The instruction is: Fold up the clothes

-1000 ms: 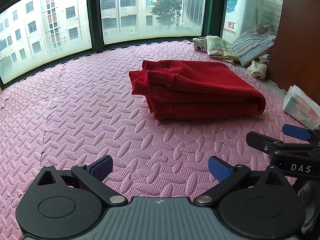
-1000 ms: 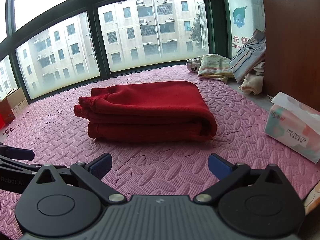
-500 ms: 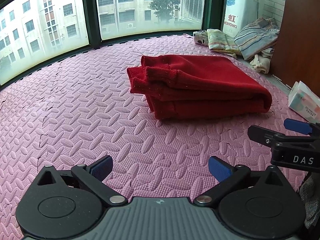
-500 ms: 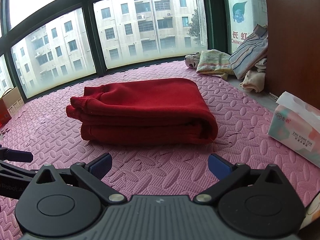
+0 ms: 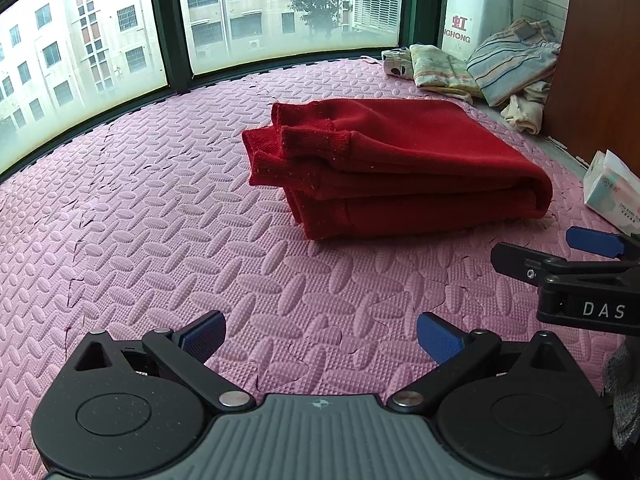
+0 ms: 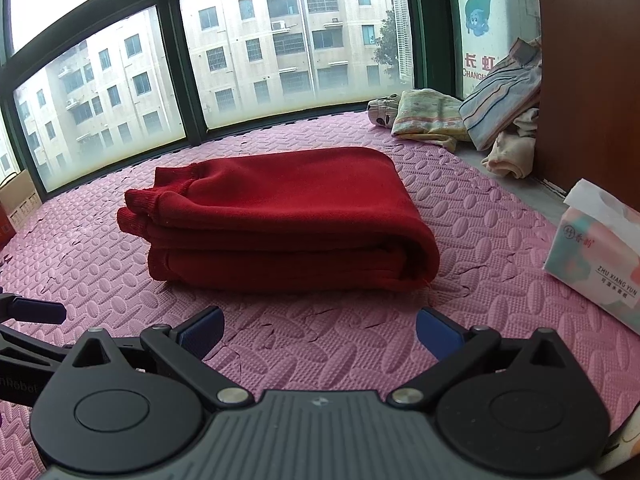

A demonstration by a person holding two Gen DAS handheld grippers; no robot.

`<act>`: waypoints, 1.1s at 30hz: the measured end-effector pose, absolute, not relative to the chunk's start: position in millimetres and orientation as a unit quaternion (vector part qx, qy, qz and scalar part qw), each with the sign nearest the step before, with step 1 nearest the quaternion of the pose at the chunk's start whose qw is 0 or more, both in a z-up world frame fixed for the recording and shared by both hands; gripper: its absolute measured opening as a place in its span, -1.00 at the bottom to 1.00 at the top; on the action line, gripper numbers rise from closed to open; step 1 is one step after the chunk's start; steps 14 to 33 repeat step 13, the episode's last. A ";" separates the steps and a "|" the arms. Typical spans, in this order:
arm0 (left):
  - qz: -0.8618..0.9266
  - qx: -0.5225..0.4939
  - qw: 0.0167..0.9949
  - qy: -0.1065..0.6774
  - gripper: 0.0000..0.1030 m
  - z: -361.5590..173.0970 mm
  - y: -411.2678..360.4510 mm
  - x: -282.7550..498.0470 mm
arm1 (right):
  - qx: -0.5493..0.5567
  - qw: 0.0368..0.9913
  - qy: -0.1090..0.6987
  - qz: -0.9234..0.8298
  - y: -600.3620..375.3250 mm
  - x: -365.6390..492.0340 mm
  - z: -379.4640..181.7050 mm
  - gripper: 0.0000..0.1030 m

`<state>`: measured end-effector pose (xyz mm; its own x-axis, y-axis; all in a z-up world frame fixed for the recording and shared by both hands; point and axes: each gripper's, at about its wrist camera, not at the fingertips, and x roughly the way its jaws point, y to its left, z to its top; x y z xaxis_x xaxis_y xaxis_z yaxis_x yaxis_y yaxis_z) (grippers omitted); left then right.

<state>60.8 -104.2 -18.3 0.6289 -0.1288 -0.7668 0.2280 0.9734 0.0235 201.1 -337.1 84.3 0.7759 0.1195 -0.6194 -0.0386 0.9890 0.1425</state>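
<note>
A red garment (image 5: 392, 164) lies folded in a thick stack on the pink foam mat (image 5: 160, 220); it also shows in the right wrist view (image 6: 280, 216). My left gripper (image 5: 320, 336) is open and empty, just short of the stack and to its left. My right gripper (image 6: 319, 332) is open and empty, in front of the stack's near edge. The right gripper's fingers (image 5: 560, 264) show at the right of the left wrist view. The left gripper's fingertip (image 6: 32, 312) shows at the left of the right wrist view.
A pile of other clothes (image 5: 480, 68) lies at the far right corner by the window. A tissue pack (image 6: 600, 256) sits on the mat at the right, beside a brown wooden panel (image 6: 592, 80). A cardboard box (image 6: 16, 200) stands far left.
Both grippers have moved closer to the folded red garment, which now looks larger in both views. Both stay open. The garment has not moved.
</note>
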 end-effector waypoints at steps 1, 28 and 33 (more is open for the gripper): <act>-0.100 0.058 0.900 0.420 1.00 -18.5 -104.3 61.8 | 0.061 0.940 0.333 0.042 -337.3 201.8 83.9 1.00; -0.093 0.059 0.902 0.418 1.00 -17.8 -107.6 70.7 | 0.061 0.937 0.341 0.041 -337.9 209.2 79.0 1.00; -0.093 0.059 0.902 0.418 1.00 -17.8 -107.6 70.7 | 0.061 0.937 0.341 0.041 -337.9 209.2 79.0 1.00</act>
